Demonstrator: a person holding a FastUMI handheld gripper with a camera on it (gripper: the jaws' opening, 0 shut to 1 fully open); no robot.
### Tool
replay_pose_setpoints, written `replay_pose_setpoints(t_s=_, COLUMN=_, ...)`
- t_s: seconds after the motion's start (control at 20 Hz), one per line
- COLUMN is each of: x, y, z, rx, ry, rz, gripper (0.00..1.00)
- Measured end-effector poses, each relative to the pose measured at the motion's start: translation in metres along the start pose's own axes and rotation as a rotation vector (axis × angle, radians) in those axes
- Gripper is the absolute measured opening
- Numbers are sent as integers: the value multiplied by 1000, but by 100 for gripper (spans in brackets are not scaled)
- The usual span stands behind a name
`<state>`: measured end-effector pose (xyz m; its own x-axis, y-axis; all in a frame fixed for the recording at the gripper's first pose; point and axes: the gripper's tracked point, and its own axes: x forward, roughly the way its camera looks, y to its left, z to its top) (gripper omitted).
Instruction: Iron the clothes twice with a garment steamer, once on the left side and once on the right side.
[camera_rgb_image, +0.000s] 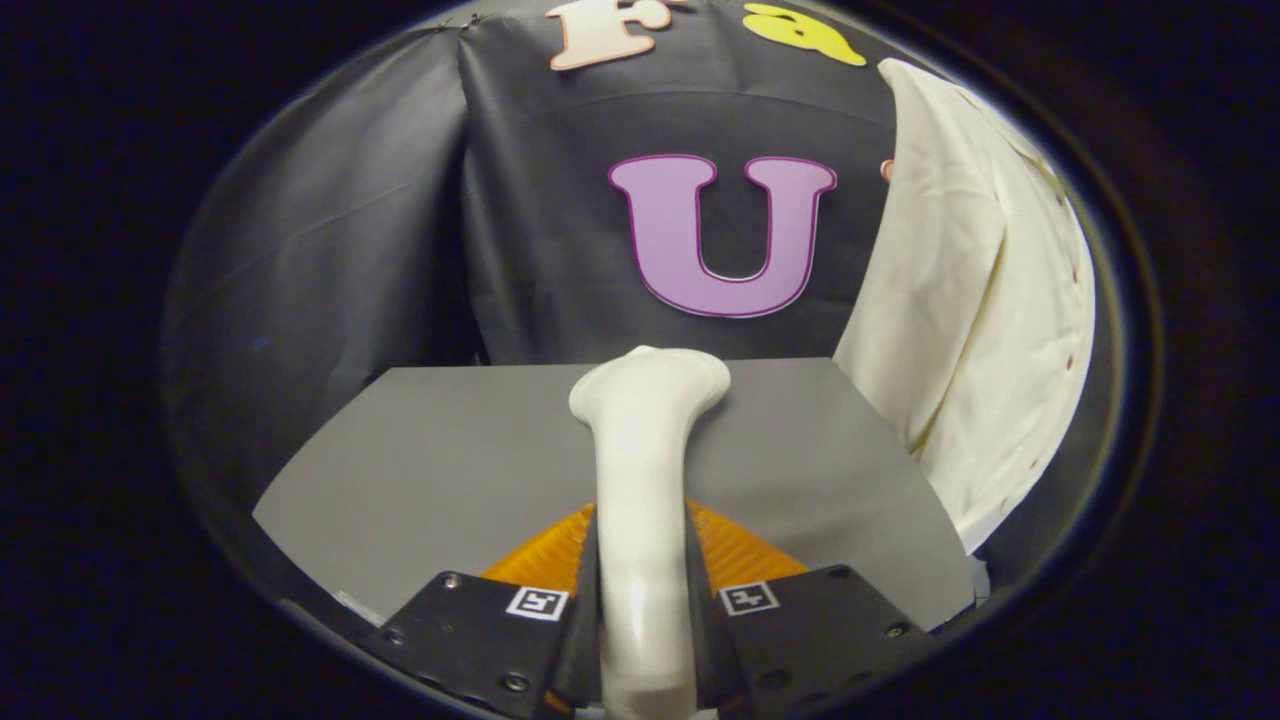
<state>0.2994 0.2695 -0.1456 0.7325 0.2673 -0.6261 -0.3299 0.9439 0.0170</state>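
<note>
- Claw (645, 600) clenched on the white garment steamer (645, 460), both fingers pressing its handle.
- Steamer head above the grey bench (430, 470).
- Cream garment (970, 300) hanging beyond, right.

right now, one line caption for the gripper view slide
Tongs shut on the steamer above a grey table, cream garment hanging beyond.

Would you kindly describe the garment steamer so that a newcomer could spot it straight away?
Start at the grey table in front of the black booth wall. The steamer rises over its middle, its handle clamped between the fingers of the hand-held gripper. It is the glossy white wand with a flared head, unlike the soft cream garment hanging beside the table.
</note>
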Motion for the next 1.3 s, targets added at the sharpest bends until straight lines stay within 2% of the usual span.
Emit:
replay_pose_setpoints(t_s=0.05, x=-3, y=-1, z=0, rx=16, ry=-8, rz=6, gripper=40)
replay_pose_setpoints(t_s=0.15, x=-10, y=7, z=11, rx=60, ry=-85, rz=88, gripper=38)
replay_pose_setpoints(t_s=0.25, x=-13, y=8, z=19, rx=70, ry=-146, rz=124, gripper=37)
replay_pose_setpoints(t_s=0.5, x=-29, y=9, z=26, rx=4, ry=-230, rz=105, gripper=37)
replay_pose_setpoints(t_s=0.8, x=-57, y=7, z=41, rx=-32, ry=-309, rz=135, gripper=37)
replay_pose_setpoints(t_s=1.05, x=-96, y=-19, z=67, rx=-31, ry=-419, rz=130, gripper=37)
replay_pose_setpoints(t_s=1.3, x=-156, y=-61, z=101, rx=-8, ry=-595, rz=98, gripper=36)
